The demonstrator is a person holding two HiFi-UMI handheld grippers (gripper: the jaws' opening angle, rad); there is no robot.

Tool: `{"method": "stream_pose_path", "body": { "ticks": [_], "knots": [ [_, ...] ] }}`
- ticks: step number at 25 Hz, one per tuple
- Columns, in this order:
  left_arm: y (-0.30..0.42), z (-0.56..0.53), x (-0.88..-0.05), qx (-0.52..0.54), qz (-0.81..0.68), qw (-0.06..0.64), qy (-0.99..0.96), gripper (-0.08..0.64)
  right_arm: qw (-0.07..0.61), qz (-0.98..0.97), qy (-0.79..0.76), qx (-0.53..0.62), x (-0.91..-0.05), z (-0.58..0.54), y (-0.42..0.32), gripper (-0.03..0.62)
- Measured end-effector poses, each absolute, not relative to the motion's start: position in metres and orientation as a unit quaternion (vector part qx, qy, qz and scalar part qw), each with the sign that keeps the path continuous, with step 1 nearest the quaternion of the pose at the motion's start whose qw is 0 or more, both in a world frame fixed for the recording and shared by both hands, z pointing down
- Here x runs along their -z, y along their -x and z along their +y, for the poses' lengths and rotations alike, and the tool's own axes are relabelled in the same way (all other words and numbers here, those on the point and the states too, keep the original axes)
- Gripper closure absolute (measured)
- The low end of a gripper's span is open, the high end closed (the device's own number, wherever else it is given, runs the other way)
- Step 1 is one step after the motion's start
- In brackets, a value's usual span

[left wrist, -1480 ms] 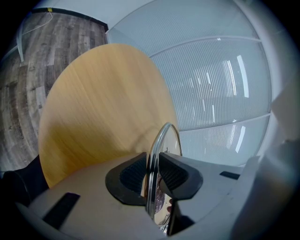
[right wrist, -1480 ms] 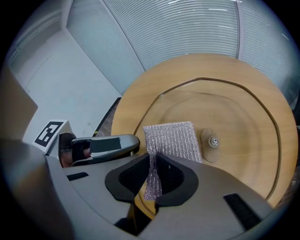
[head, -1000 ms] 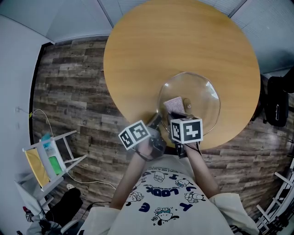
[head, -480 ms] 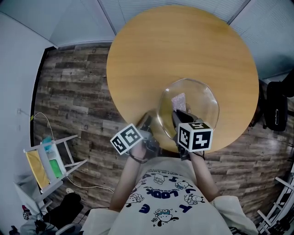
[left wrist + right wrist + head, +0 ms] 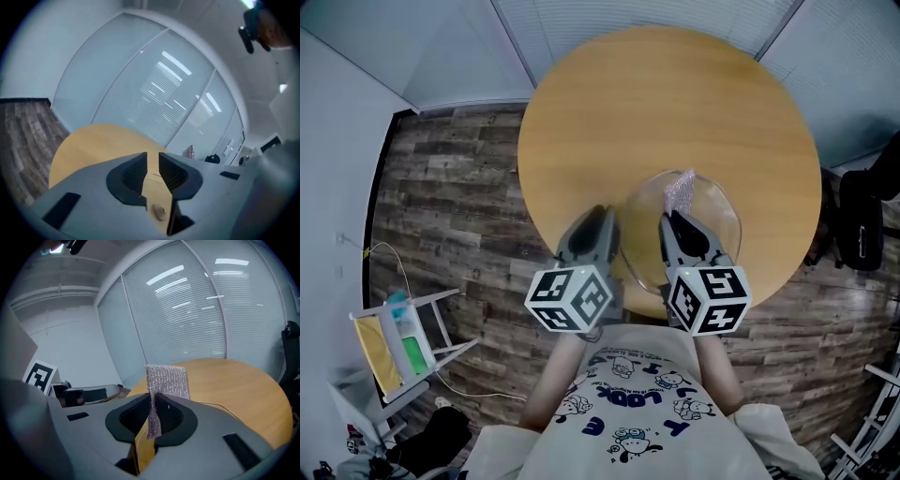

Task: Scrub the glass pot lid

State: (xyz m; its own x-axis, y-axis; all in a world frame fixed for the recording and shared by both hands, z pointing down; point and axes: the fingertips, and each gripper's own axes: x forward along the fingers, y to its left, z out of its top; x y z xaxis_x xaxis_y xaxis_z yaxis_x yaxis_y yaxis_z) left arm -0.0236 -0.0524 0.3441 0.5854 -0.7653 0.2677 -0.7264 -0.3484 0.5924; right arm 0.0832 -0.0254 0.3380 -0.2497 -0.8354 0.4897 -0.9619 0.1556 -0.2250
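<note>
Near the closest edge of a round wooden table [image 5: 675,103], in the head view, a clear glass pot lid [image 5: 712,220] is lying flat. The right gripper [image 5: 671,217] is reaching over it and the left gripper [image 5: 598,214] is sitting just beside its rim. In the left gripper view, the jaws are standing narrowly apart, seemingly with nothing between them. In the right gripper view, the jaws are pinching a silvery mesh scrubbing cloth [image 5: 168,380], which is sticking up.

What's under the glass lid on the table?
Through the glass lid, only the wooden table shows. The right gripper and its scrub cloth cover part of it.
</note>
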Motion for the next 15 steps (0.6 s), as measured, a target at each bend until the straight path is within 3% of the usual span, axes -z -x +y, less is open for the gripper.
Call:
{"method": "stream_pose_path", "body": {
  "ticks": [8, 15],
  "knots": [
    [0.011, -0.057, -0.292, -0.005, -0.487, 0.173, -0.856, 0.497, 0.094, -0.758, -0.619, -0.182, -0.3, -0.025, -0.088, 0.535],
    [0.003, -0.056, -0.28, -0.006, -0.492, 0.135, -0.86, 0.502, 0.09, -0.762, -0.62, -0.161, -0.29, -0.022, -0.085, 0.535]
  ]
}}
